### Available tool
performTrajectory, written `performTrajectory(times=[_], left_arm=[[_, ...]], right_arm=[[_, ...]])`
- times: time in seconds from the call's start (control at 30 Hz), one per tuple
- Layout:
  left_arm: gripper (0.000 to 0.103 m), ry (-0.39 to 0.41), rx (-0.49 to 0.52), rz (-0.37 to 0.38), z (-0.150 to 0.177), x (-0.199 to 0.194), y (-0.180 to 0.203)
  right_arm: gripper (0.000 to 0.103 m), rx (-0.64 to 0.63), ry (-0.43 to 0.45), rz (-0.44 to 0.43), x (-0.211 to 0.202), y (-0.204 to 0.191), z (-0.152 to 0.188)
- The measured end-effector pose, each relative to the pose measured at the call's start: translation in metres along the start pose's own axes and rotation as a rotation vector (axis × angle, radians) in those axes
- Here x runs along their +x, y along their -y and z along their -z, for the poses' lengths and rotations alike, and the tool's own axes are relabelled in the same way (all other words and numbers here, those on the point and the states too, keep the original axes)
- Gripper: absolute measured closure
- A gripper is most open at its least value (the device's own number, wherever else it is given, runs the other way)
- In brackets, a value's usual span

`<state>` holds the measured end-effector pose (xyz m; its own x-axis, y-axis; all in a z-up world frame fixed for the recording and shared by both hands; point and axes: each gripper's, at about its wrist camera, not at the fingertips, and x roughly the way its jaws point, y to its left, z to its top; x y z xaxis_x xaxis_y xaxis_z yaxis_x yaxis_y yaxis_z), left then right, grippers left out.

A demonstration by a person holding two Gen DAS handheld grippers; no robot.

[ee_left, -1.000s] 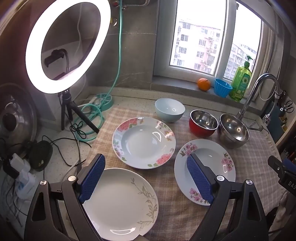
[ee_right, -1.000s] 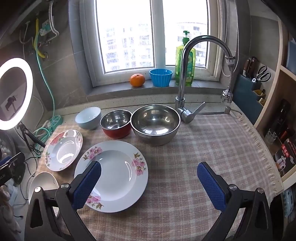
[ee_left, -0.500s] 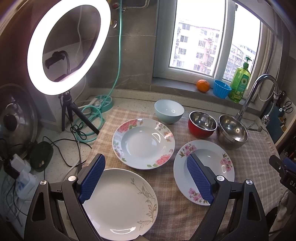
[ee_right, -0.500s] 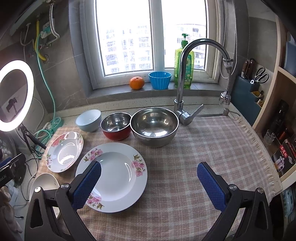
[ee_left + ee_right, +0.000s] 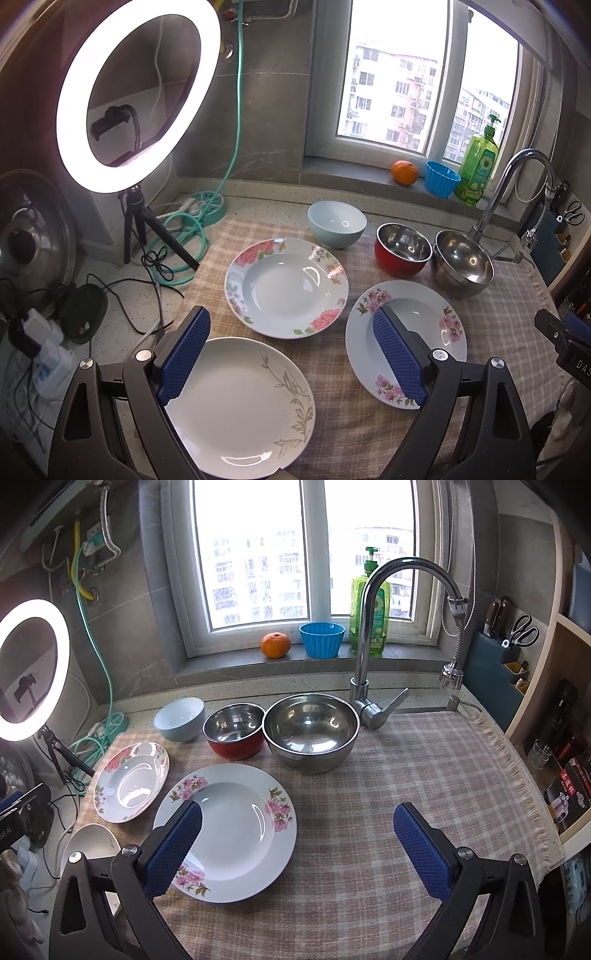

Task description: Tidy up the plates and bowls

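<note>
While I hold both grippers spread wide and empty, my left gripper (image 5: 291, 354) hovers nearest, above the white plate (image 5: 240, 402). My right gripper (image 5: 297, 843) hangs beside the pink-flowered plate (image 5: 229, 823). Behind that plate stand 3 bowls (image 5: 310, 731).

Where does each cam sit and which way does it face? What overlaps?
Left wrist: on the left gripper, above the cloth's left end, facing the window; open jaws frame the white plate and rose plate.
Right wrist: on the right gripper, further right, facing the faucet; open jaws over the pink-blossom plate and bare checked cloth.
Shared: all three plates, blue bowl, red bowl, steel bowl, ring light.
</note>
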<state>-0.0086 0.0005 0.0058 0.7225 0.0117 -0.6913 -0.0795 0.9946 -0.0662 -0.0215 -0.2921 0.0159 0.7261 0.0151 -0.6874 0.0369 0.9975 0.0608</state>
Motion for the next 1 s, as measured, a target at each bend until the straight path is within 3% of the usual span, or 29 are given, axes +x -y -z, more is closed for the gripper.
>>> performTrajectory(times=[1.0], left_arm=[[0.013,-0.002,0.004,0.001,0.0009,-0.0018,-0.0006]], right_arm=[[0.0,0.004,-0.011,-0.004,0.0023,0.0007,0.0037]])
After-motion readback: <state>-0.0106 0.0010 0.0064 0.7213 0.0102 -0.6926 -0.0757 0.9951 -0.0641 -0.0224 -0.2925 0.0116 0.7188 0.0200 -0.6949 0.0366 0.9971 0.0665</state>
